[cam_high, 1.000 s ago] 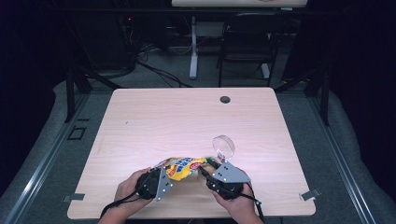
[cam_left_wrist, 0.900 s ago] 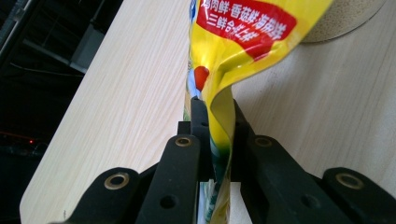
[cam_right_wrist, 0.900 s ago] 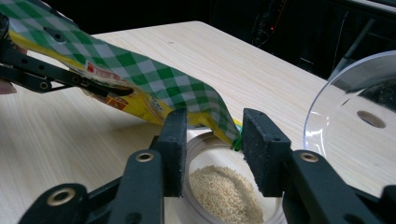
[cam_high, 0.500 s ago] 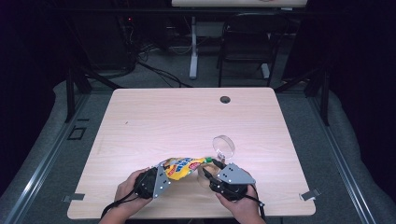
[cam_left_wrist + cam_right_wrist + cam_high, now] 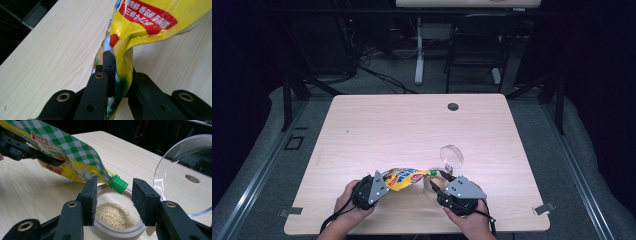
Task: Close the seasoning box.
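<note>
green cap (image 5: 118, 184) between parted jaws, above bowl (image 5: 117, 230)

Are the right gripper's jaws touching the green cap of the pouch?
Apart. In the right gripper view, the green cap sits between the open jaws of the right gripper, with clear gaps on both sides.

Pale wood table in a dark workroom

The light wood-grain table (image 5: 412, 130) has a round cable hole (image 5: 453, 106) near its far edge and stands on grey carpet (image 5: 582, 165) edged by metal rails (image 5: 257, 170). Beyond it, in the gloom, are a black chair (image 5: 474, 47), a white desk leg (image 5: 419, 55) and cables (image 5: 382, 77) trailing over the floor.
</note>
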Available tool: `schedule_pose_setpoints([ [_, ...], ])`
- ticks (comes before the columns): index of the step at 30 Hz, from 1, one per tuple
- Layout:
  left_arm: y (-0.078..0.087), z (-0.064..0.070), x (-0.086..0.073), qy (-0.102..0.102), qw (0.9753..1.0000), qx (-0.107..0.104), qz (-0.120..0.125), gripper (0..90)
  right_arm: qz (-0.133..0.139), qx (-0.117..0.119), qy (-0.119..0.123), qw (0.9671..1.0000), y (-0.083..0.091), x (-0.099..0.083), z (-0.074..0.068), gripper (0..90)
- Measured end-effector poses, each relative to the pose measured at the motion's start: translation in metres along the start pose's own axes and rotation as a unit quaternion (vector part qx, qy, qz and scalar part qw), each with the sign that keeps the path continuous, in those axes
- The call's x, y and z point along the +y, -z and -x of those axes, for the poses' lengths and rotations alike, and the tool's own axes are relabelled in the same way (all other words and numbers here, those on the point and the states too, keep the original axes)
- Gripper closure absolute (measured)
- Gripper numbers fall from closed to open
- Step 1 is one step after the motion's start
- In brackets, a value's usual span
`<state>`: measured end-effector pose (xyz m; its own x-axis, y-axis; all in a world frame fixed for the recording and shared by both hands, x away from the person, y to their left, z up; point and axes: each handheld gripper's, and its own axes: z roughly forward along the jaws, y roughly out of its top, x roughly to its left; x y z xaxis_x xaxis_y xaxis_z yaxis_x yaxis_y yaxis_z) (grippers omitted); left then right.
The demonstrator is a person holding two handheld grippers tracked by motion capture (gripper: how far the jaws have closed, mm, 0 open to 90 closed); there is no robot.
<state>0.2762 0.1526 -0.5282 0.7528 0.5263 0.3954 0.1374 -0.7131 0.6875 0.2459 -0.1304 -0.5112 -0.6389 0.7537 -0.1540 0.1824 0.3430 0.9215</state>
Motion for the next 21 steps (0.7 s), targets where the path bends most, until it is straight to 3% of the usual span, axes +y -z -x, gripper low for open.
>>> schedule_pose_setpoints([
  [11, 0.000, -0.011, -0.007, 0.065, 0.9975, -0.020, 0.018, 87.8, 0.000, -0.002, -0.002, 1.0000, 0.001, -0.001, 0.001, 55.4],
  [18, 0.000, -0.021, -0.014, 0.114, 0.9924, -0.033, 0.034, 87.8, -0.002, -0.002, -0.002, 1.0000, 0.000, -0.001, 0.001, 55.4],
  [21, 0.000, -0.027, -0.018, 0.140, 0.9884, -0.041, 0.042, 87.6, -0.001, -0.001, -0.005, 1.0000, 0.000, -0.002, 0.002, 55.3],
])
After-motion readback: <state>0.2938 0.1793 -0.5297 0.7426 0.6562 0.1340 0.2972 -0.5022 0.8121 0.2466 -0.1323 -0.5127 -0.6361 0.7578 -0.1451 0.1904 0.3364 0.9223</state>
